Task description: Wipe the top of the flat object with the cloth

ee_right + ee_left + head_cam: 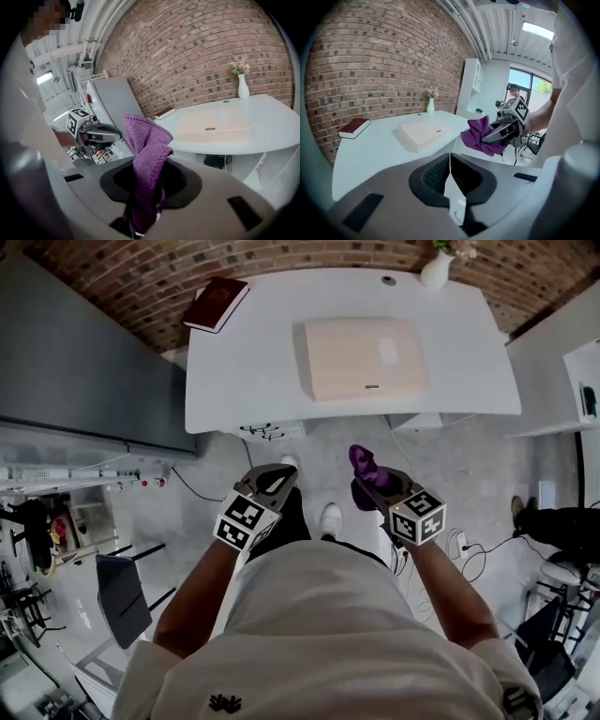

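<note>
A pale, flat closed laptop lies on the white table; it also shows in the left gripper view and the right gripper view. My right gripper is shut on a purple cloth, which sticks up between its jaws and bunches at its tip. My left gripper is shut with nothing in it; its jaws meet. Both grippers hang above the floor, short of the table's near edge.
A dark red book lies at the table's far left corner, a white vase with flowers at its far right. A brick wall runs behind. Grey cabinets stand left, cables and chairs on the floor.
</note>
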The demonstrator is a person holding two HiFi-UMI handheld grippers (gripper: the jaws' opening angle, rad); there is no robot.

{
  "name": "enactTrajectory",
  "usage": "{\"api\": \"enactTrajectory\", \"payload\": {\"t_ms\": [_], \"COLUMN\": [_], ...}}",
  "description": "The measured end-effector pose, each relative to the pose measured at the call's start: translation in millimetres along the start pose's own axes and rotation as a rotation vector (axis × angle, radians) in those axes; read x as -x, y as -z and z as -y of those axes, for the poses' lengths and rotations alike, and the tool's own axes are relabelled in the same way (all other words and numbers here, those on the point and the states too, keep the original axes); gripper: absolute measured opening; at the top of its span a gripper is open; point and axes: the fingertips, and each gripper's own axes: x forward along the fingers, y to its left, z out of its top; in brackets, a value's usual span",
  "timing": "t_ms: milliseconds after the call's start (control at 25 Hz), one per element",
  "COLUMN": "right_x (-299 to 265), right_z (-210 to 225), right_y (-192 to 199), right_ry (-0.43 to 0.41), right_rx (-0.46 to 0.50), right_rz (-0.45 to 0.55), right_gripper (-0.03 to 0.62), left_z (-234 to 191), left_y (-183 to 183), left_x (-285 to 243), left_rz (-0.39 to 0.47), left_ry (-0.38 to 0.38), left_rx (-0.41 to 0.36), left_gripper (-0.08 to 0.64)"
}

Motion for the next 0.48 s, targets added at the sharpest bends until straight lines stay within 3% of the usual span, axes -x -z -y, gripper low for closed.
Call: {"api": "enactTrajectory", "payload": {"t_ms": [320,480], "right_x": [-76.2,-119.6], "right_z": [43.0,63.3], "right_y": [-82.4,-113.1], "right_ry": [0.109,0.15], "right_rx": [-0.039,-0.031], "right_rz": [0.014,-0.006], "right_gripper": [0.135,0.135], "left_z": [-105.5,-145.6], "left_y": [-35.7,-36.2], "left_x": [-72.4,-111.1], "left_rz": [-0.03,-0.055], "left_ry": [0.123,0.184], "left_rx": [-0.158,-0.192], "left_gripper": [0.026,0.026]}}
